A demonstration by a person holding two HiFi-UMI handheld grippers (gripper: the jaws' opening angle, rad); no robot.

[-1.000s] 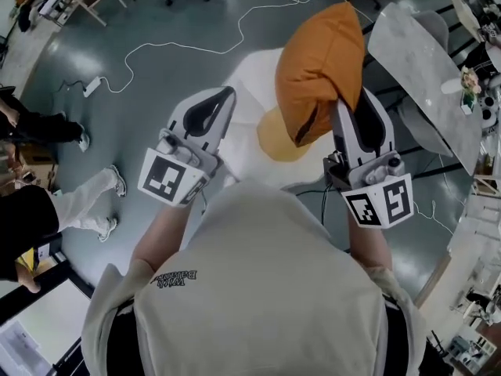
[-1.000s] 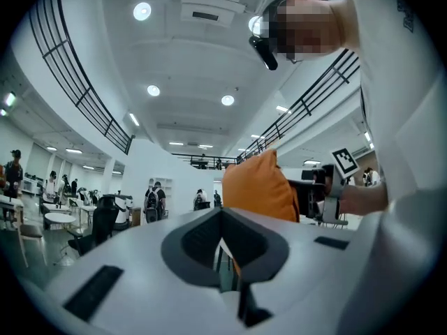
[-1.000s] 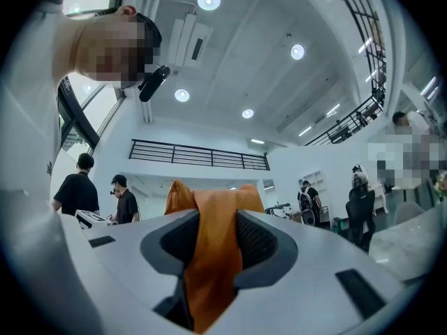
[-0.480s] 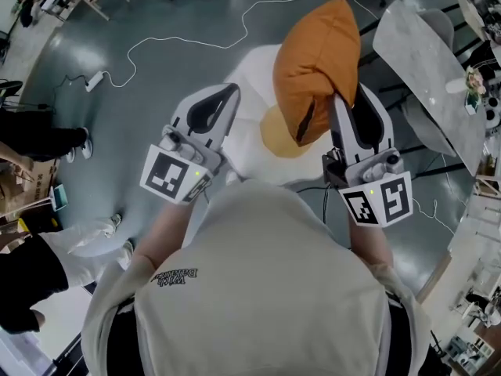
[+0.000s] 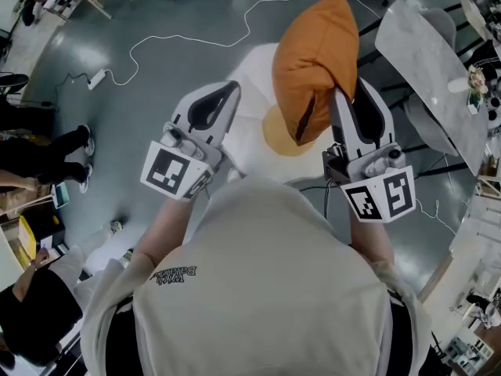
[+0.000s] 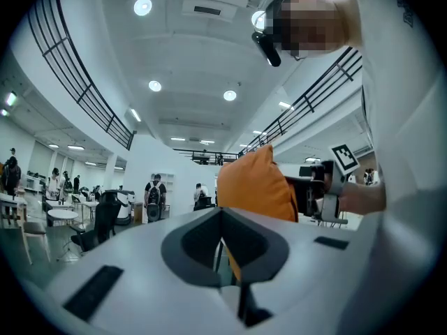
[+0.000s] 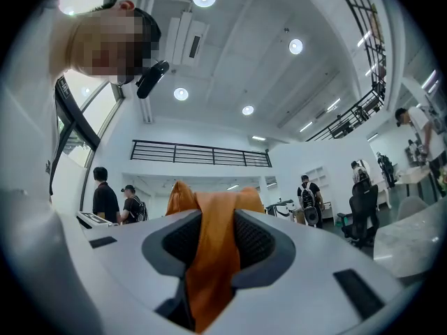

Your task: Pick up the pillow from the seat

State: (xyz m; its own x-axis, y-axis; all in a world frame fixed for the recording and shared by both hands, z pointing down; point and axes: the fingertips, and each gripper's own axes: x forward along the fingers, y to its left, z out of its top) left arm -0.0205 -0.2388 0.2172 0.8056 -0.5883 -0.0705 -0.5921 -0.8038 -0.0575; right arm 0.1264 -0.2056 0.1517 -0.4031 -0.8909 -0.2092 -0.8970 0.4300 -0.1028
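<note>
right gripper (image 7: pixel 215 222) is clamped on a fold of the orange pillow (image 5: pixel 317 61) — cloth is bunched between both pads and spills back toward the wrist. the bulk stands tall ahead of the jaws, slumping a little toward the left gripper (image 5: pixel 227 96). that one hangs alongside with its jaws pressed together on nothing. the pillow is just off its right flank, not touching as far as i can see. the pillow looks clear of the white seat (image 5: pixel 249 77) beneath the two grippers, so i'd call the lift largely made.

doing this bit well: it's a pinch on loose cover, not on the stuffing, so the squeeze wants to be firm and the rise steady. a jerk could let the fabric creep out of the pads. the weight leans to the left of the right jaws, so keeping that gripper pointed up under the bulk should stop a swing. the idle gripper could come in under the sagging lower corner if it droops.

against the earlier picture, the pillow's tip sits a touch higher, further ahead of the right gripper. both grippers are almost where they were, and the hold looks the same. well off to the left of the left gripper, the bystander in pale trousers has gone from the grey floor (image 5: pixel 156 92) — dark-trousered legs (image 5: pixel 47 143) stand near there now.
</note>
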